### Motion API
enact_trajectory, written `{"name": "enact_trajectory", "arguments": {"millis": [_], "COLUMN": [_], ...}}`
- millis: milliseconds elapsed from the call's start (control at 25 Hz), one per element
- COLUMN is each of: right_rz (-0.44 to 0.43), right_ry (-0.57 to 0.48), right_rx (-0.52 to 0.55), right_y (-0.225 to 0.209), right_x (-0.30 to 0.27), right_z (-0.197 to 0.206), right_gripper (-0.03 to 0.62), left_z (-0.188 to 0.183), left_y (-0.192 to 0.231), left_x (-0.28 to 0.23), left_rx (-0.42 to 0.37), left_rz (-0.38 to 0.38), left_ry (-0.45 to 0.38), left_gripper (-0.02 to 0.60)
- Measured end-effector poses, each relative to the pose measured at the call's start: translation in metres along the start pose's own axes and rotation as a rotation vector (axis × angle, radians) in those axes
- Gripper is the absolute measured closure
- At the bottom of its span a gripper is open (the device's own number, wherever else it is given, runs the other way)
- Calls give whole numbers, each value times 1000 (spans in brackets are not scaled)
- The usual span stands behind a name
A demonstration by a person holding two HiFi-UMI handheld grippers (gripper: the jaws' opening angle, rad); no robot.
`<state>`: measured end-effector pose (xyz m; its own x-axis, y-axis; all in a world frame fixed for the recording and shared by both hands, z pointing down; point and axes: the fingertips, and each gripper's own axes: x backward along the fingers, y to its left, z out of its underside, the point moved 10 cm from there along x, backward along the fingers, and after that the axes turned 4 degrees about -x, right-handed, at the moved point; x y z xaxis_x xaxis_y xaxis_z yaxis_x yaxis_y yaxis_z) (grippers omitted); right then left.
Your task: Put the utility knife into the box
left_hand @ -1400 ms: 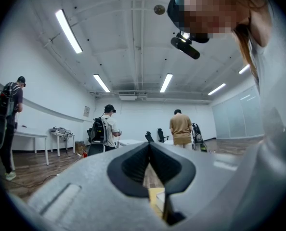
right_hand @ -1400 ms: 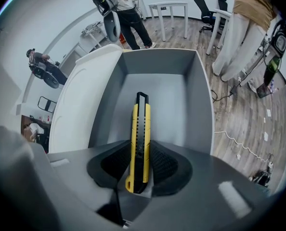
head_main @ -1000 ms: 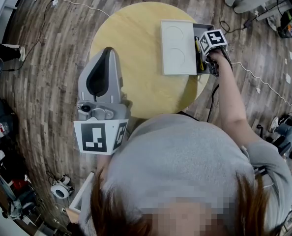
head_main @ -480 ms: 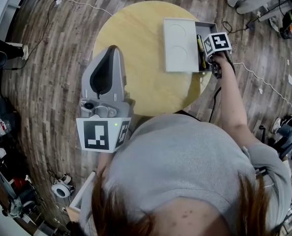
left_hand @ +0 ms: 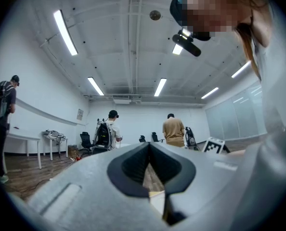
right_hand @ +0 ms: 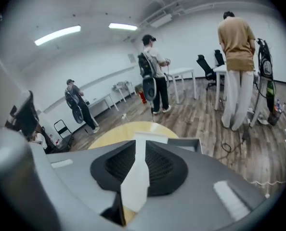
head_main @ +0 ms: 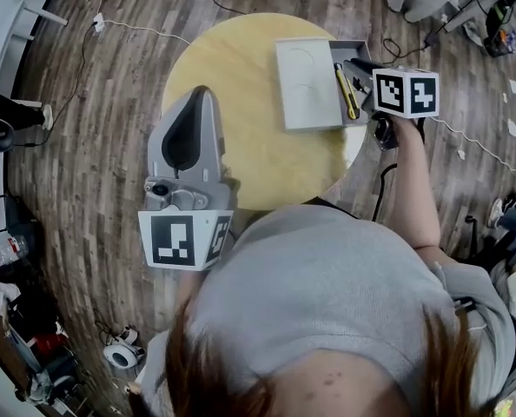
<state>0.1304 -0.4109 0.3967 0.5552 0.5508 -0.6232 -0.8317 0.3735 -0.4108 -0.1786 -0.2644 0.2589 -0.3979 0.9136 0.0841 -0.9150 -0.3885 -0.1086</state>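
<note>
The utility knife (head_main: 345,89) is already lying in the box (head_main: 352,47), the right tongs (right_hand: 136,146) are closing on nothing, and the left tongs (left_hand: 149,146) are hanging pressed together and empty, so likely only fitting the lid (head_main: 306,85) is remaining.

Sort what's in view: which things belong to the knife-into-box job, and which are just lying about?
Job: utility knife, lying in the grey box; right gripper, fingers closing, empty.
Lying about: white panel beside the box; floor cables; left gripper, fingers together.

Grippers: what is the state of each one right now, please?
Left gripper: closed, empty.
Right gripper: jaws closing, nothing between them.
</note>
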Motion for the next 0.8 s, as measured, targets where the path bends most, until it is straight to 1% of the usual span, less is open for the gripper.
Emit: {"name": "enact_trajectory", "arguments": {"millis": [40,120,280,560,720,800], "right_rz": [-21,-53,-98,-212,-283,-301], "right_ry": [-57,-160,-316,-582,-714,-764], "right_rx": [28,84,173,367,437,479], "right_y": [12,34,65,105,121,127], "right_x": [11,32,71,134,163,171], "right_z": [-7,-18,-28,-40,-33,-27], "right_gripper": [541,549,588,589,589,589], "left_z": [-1,-4,-8,-14,-19,-20], "left_y": [-2,-5,-13,-25,-32,-36], "left_x": [0,1,2,8,13,15], "left_rx": [-2,-7,-17,-28,-39,-38], "left_rz": [8,23,39,34,24,26], "left_ry": [-4,-13,-30,-51,-64,-62], "left_gripper": [580,580,580,580,580,580]}}
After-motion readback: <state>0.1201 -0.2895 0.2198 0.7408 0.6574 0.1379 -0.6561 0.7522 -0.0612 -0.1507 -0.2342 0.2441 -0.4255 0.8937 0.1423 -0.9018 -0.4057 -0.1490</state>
